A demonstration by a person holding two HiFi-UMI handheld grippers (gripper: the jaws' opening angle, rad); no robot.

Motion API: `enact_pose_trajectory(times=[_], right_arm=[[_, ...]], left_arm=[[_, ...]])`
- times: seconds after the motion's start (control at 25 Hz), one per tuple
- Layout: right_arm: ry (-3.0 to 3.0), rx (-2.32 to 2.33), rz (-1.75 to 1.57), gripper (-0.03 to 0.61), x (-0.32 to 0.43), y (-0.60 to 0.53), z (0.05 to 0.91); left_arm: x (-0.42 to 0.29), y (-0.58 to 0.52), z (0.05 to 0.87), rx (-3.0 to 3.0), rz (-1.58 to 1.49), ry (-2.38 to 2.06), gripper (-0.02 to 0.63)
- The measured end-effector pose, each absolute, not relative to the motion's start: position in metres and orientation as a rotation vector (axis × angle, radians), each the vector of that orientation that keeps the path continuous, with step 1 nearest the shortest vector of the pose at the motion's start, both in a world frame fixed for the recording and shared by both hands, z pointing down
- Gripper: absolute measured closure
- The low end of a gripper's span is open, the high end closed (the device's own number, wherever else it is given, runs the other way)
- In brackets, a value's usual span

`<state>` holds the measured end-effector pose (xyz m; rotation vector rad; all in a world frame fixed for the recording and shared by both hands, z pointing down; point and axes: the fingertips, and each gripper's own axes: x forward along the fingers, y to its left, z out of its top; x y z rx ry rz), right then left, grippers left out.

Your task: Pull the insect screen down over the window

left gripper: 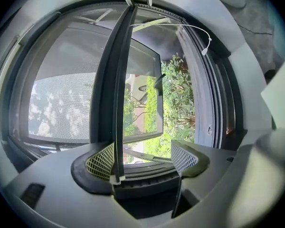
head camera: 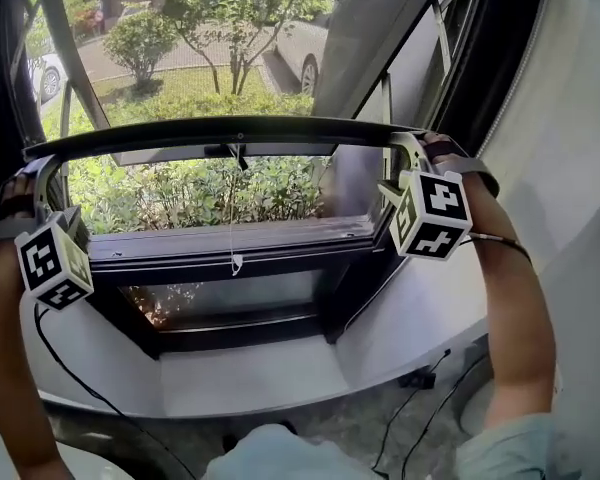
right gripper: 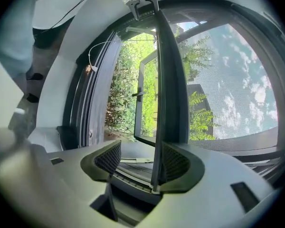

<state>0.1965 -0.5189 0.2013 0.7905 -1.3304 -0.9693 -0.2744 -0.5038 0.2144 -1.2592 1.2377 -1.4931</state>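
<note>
The insect screen's dark bottom bar (head camera: 220, 128) runs across the window about halfway down, with the mesh (head camera: 180, 48) above it. My left gripper (head camera: 42, 168) is at the bar's left end and my right gripper (head camera: 410, 150) at its right end. In the left gripper view the bar (left gripper: 118, 94) lies against the left pad (left gripper: 102, 161) of the left gripper (left gripper: 145, 160), jaws wide apart. In the right gripper view the bar (right gripper: 164, 89) rests by the right pad (right gripper: 175, 163) of the right gripper (right gripper: 141, 160), also open. A white pull cord (head camera: 232, 228) hangs from the bar's middle.
Below the bar the opening shows shrubs and the dark lower window frame (head camera: 230, 248). A glass sash (left gripper: 147, 94) stands swung outwards. A white sill (head camera: 260, 378) curves beneath, a white wall (head camera: 570, 168) is on the right, and cables (head camera: 420, 408) trail on the floor.
</note>
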Motion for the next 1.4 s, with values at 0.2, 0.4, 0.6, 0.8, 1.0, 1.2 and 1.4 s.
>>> enact_pose_trajectory(times=[0.2,0.4,0.6,0.8,1.0,1.2,1.4], right_arm=[[-1.384,0.777,-0.922,0.305,0.197,-0.517,0.238],[-1.392,0.780,-0.897,0.305,0.199,-0.515,0.255],[-1.400,0.741,-0.864,0.305,0.197,-0.511,0.291],[-1.415,0.743,-0.842,0.305,0.198,-0.509,0.314],[-1.394,0.653,-0.771,0.305,0.201,-0.503,0.377],[-1.394,0.633,-0.738,0.305,0.200,-0.502,0.412],[-1.390,0.594,-0.700,0.305,0.201,-0.500,0.446]], left_arm=[[-0.273,-0.502,0.250,-1.278,-1.519,1.223,0.227],[-0.269,-0.502,0.270,-1.306,-1.537,1.213,0.229],[-0.272,-0.498,0.307,-1.344,-1.593,1.174,0.229],[-0.271,-0.493,0.328,-1.352,-1.616,1.182,0.229],[-0.271,-0.483,0.391,-1.419,-1.711,1.091,0.244],[-0.272,-0.483,0.427,-1.418,-1.727,1.114,0.244],[-0.272,-0.480,0.460,-1.459,-1.769,1.071,0.244]])
